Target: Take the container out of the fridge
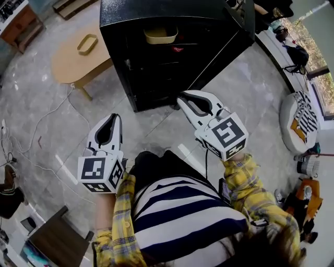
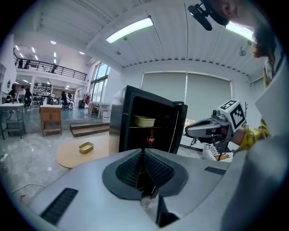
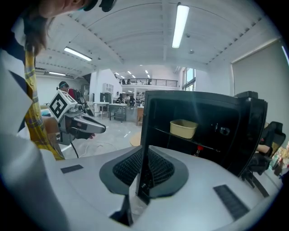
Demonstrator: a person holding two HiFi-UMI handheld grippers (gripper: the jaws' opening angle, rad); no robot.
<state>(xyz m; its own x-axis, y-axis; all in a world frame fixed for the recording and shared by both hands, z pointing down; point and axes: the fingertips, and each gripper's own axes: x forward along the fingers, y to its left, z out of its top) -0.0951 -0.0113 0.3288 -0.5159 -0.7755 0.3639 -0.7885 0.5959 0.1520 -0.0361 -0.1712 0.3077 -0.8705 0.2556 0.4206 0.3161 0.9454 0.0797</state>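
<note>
A black fridge (image 1: 156,13) stands open on the floor ahead of me. A pale yellow container (image 1: 160,35) sits on its upper shelf, also seen in the left gripper view (image 2: 144,121) and the right gripper view (image 3: 183,128). A red-capped bottle (image 1: 177,49) stands on the shelf below it. My left gripper (image 1: 114,119) is held low, well short of the fridge, jaws shut with nothing in them. My right gripper (image 1: 181,97) is closer to the fridge's front, near its lower edge, also shut and holding nothing.
The fridge door (image 1: 229,36) is swung open to the right. A low round wooden table (image 1: 73,60) with a small yellow tray (image 1: 87,44) stands left of the fridge. Cables (image 1: 36,135) trail over the floor at left. A striped cushion (image 1: 300,117) lies at right.
</note>
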